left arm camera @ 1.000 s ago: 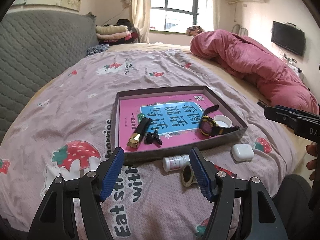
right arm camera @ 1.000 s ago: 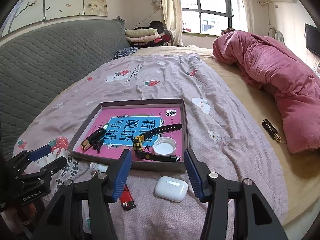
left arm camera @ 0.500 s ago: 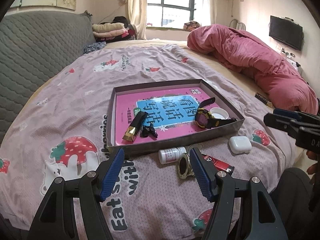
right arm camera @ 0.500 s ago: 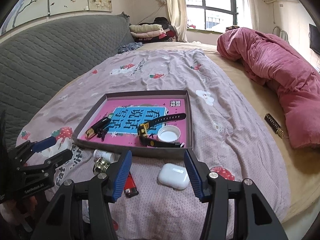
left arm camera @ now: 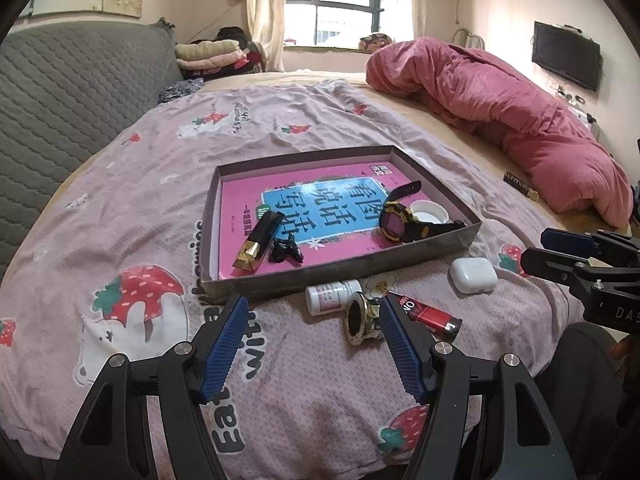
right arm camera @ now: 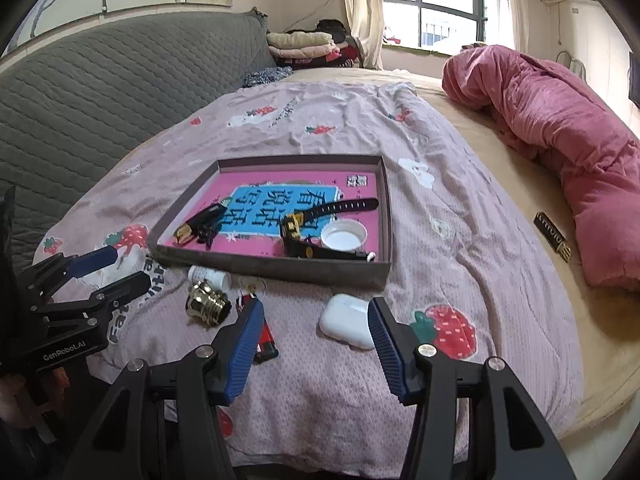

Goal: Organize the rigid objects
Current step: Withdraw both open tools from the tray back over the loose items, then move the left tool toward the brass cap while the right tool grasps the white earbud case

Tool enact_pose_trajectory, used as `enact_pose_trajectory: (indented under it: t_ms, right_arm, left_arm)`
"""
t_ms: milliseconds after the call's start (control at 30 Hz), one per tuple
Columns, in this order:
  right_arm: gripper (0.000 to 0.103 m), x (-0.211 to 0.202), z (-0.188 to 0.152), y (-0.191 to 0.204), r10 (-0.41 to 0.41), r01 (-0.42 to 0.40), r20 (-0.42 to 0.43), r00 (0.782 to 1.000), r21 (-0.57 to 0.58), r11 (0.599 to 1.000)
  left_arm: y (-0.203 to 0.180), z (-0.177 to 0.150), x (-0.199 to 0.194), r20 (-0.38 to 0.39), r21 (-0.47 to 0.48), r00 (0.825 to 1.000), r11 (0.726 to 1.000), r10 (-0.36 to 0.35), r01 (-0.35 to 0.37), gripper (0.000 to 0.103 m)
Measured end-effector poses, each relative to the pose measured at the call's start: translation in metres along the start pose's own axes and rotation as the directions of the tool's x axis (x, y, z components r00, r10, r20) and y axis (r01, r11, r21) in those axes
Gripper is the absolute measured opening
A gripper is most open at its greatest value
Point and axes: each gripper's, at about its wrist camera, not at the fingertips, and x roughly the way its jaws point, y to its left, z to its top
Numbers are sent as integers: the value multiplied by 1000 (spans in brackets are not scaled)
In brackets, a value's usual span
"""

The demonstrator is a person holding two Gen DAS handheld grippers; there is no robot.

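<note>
A shallow grey box point(left arm camera: 340, 276) point(right arm camera: 280, 268) with a pink book as its floor lies on the bedspread. Inside are a black-and-gold bar point(left arm camera: 258, 242), a black clip point(left arm camera: 285, 251), a black-and-yellow watch point(left arm camera: 400, 222) point(right arm camera: 304, 236) and a white cap point(left arm camera: 430, 212) point(right arm camera: 344, 236). In front of the box lie a white pill bottle point(left arm camera: 332, 296), a brass fitting point(left arm camera: 360, 318) point(right arm camera: 208, 302), a red lighter point(left arm camera: 428, 314) point(right arm camera: 264, 338) and a white earbud case point(left arm camera: 472, 274) point(right arm camera: 346, 320). My left gripper point(left arm camera: 312, 344) is open just short of the brass fitting. My right gripper point(right arm camera: 316, 344) is open, its fingertips either side of the earbud case.
A rumpled pink duvet point(left arm camera: 500, 112) point(right arm camera: 560, 140) lies along the right of the bed. A small dark bar point(right arm camera: 554, 236) rests on the tan sheet beside it. A grey quilted headboard point(right arm camera: 100, 92) runs on the left. Folded clothes point(left arm camera: 208, 56) sit at the far end.
Both views have tilted and drawn nearer the loose things in front of the box. The right gripper has come down toward the earbud case. Neither gripper's jaws have moved.
</note>
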Motion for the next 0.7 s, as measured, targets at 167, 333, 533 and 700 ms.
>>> enact_pose_trajectory:
  t_ms: [167,333,533,700]
  right_arm:
    - [54,7,-6,-2,2,-1,-32,1000,15,1000]
    - [54,13,-9,-2,1,-1,-49,999,10,1000]
    - [54,16,-12,-2,3,-2,-63,998,17,1000]
    - [54,20,-14,-1,10,-9,-75,997,17,1000]
  left_arm:
    - [-6,-3,4,-16,21,1000,1000,-2,3,69]
    - [-13,-5,6,-26,47,1000,999,-11,12,69]
    - [-16,-7,9,-44,51,999,998,-25,27,69]
    - [-16,-10,15,-70,49,997,998,-26,29,69]
